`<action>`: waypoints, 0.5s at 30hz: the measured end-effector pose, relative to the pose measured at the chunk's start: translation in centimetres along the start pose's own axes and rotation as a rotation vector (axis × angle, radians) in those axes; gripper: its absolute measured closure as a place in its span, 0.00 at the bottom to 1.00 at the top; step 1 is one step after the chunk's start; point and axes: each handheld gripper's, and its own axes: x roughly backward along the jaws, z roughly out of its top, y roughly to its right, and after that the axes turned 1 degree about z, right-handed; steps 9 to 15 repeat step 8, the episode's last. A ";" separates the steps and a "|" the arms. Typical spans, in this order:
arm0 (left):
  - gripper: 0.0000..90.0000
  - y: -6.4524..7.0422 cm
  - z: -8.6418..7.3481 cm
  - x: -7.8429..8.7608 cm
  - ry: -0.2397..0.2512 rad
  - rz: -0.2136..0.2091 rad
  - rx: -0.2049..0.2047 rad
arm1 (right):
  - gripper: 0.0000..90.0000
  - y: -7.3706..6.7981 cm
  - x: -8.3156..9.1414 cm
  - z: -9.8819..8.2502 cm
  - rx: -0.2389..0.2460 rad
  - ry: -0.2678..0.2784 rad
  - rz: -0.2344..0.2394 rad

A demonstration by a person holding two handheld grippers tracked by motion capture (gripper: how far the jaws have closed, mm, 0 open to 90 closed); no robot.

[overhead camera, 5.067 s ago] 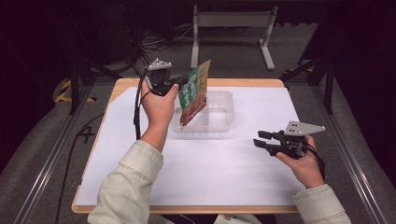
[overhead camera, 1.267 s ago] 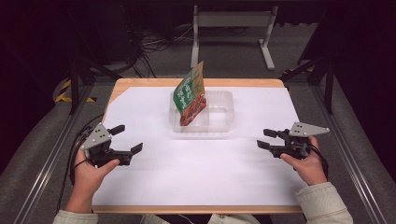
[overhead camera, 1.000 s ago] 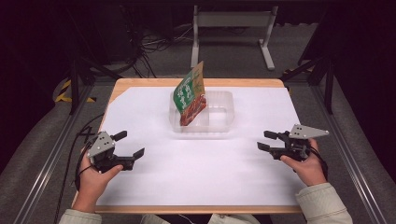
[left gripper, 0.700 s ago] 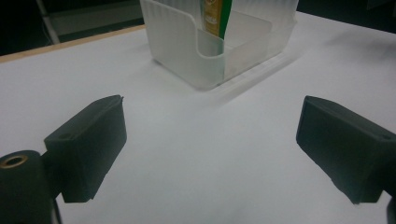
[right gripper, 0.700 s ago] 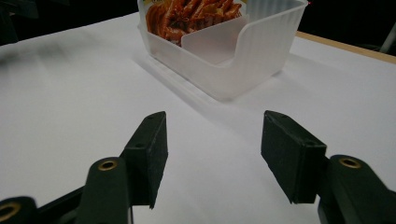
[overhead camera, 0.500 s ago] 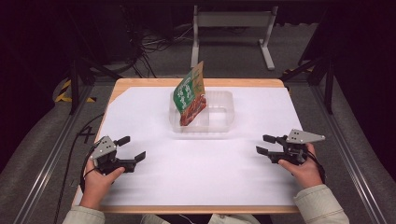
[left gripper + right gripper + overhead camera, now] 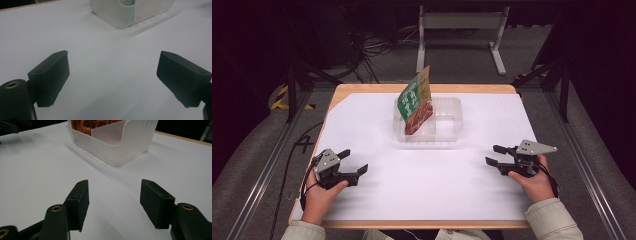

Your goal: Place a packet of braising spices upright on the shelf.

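At the left claw: wide open, with nothing between the jaws, held low over the white tabletop near its front left part. Seen along the same claw: only bare white surface between the two black jaws, and the clear tray far ahead.

At the right claw: also open, a little less wide, also with no hold on anything, low over the front right part of the tabletop and pointing inward. Seen from its own camera: bare surface again between the jaws, and beyond them the tray with the orange print of the snack packet inside.

Further out, in the middle of the far half of the tabletop: the clear tray, well apart from both claws. Inside it, at its left end: the snack packet, standing on its lower edge and tilted, with the top high above the rim.

Possible trouble from here, as a judgement only: a fall of the packet, because of that tilted stand and little visible support; a sliding tray, probably light, if pushed by a low claw from one side; a crushed packet if pinched too hard.
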 end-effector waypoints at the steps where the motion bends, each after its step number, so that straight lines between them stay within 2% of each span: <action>1: 0.13 -0.1 0.0 0.0 0.009 -0.005 0.008 | 0.46 0.0 0.0 0.0 0.000 0.001 -0.001; 3: 0.13 -0.1 0.1 0.0 0.014 -0.015 0.023 | 0.46 0.1 0.1 0.0 -0.002 0.000 -0.005; 15: 0.13 0.0 0.1 -0.1 0.011 -0.014 0.023 | 0.47 0.1 0.0 0.0 0.000 0.000 -0.003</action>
